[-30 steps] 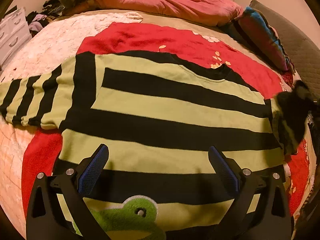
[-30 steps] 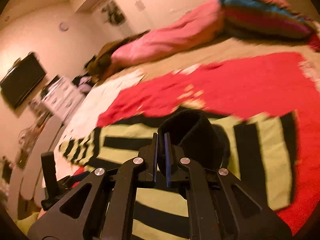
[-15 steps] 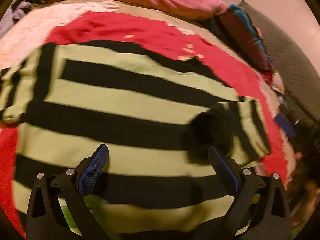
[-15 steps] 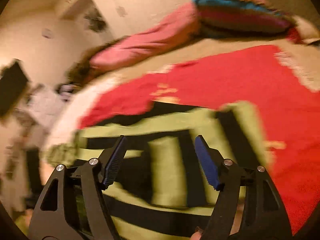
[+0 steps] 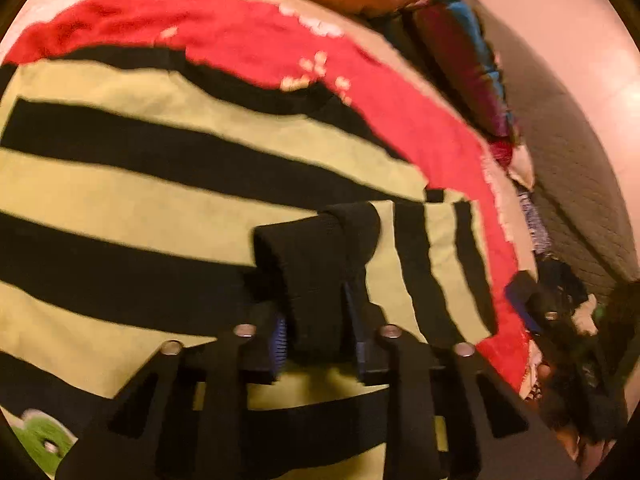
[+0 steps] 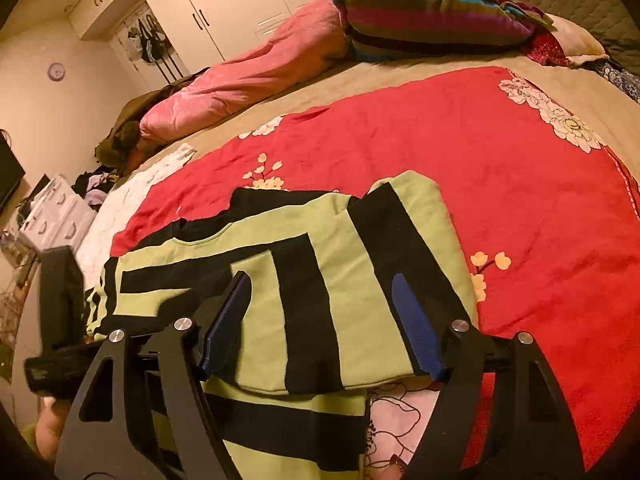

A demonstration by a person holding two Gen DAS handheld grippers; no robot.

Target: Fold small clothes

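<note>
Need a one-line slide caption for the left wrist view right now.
Left gripper shut on black sleeve cuff of striped sweater, folded over red blanket.

Red floral blanket (image 6: 460, 168) on bed; pink duvet (image 6: 248, 76), striped pillow (image 6: 432, 20) behind.

Green-and-black striped sweater (image 6: 320, 280) on red floral blanket (image 6: 500, 184).

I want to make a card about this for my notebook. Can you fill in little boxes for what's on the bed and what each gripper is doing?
clothing: green and black striped sweater
sleeve: folded across the body
lying on: red flowery blanket
left gripper: shut on the black cuff
right gripper: open, above the sleeve
</note>
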